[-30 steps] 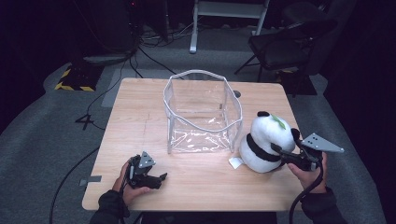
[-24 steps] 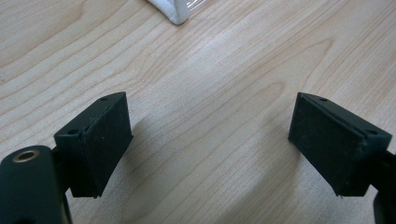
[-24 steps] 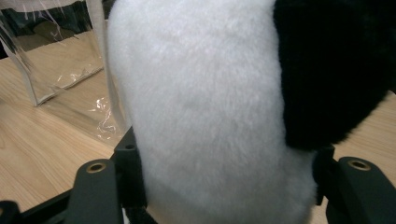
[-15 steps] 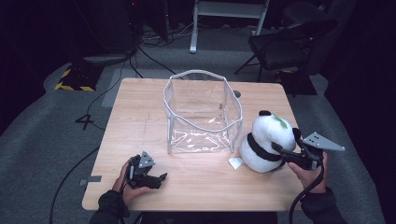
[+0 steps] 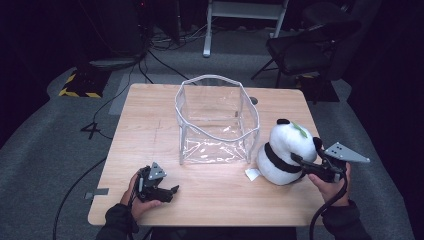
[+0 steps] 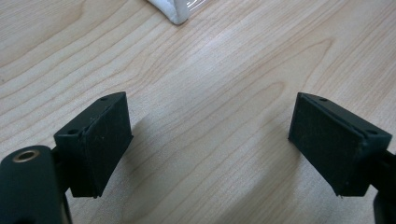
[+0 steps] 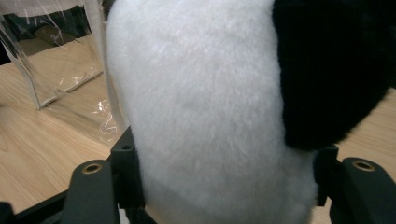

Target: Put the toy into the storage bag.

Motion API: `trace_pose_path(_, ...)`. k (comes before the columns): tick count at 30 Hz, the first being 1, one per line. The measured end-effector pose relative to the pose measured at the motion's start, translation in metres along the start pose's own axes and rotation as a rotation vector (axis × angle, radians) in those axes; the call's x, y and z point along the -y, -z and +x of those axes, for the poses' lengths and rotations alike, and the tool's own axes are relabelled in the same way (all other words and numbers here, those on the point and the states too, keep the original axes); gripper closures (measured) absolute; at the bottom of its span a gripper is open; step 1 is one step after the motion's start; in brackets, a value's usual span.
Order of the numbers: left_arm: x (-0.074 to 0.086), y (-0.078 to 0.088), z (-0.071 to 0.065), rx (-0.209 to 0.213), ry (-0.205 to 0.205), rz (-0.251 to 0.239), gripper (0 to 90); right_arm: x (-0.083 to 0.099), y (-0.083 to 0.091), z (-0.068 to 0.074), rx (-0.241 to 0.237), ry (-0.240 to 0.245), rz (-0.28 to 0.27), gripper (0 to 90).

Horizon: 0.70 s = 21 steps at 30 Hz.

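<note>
Nearest us, our left gripper (image 5: 172,190) rests on the wooden table (image 5: 150,135) at its near edge, jaws spread wide with bare wood between them. Our right gripper (image 5: 296,161) has just been closing its jaws, which clamp the plush panda (image 5: 285,150) that sits at the table's right side. Farther off, just beside the panda, stands a clear plastic bag (image 5: 215,120), open at the top.
</note>
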<state>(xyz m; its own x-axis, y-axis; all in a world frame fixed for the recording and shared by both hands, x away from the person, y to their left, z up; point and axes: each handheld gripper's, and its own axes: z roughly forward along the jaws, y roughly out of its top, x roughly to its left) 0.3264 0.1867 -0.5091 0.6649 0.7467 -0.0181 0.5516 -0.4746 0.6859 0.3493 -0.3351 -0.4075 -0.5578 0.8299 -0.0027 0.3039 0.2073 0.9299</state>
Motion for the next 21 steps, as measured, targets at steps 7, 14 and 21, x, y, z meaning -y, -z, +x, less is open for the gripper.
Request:
trace_pose_path(7,0.0,0.0,0.0,-0.003,0.001,0.001,13.3,0.0,0.003,-0.001,-0.005,0.005,-0.017,37.6)
trace_pose_path(14,0.0,0.001,0.0,-0.005,0.004,0.001,13.3,-0.005,0.007,0.0,0.003,0.016,-0.029,38.9)
trace_pose_path(21,0.0,0.001,0.0,-0.006,0.001,0.002,13.3,-0.014,0.011,0.002,0.004,0.022,-0.056,39.8)
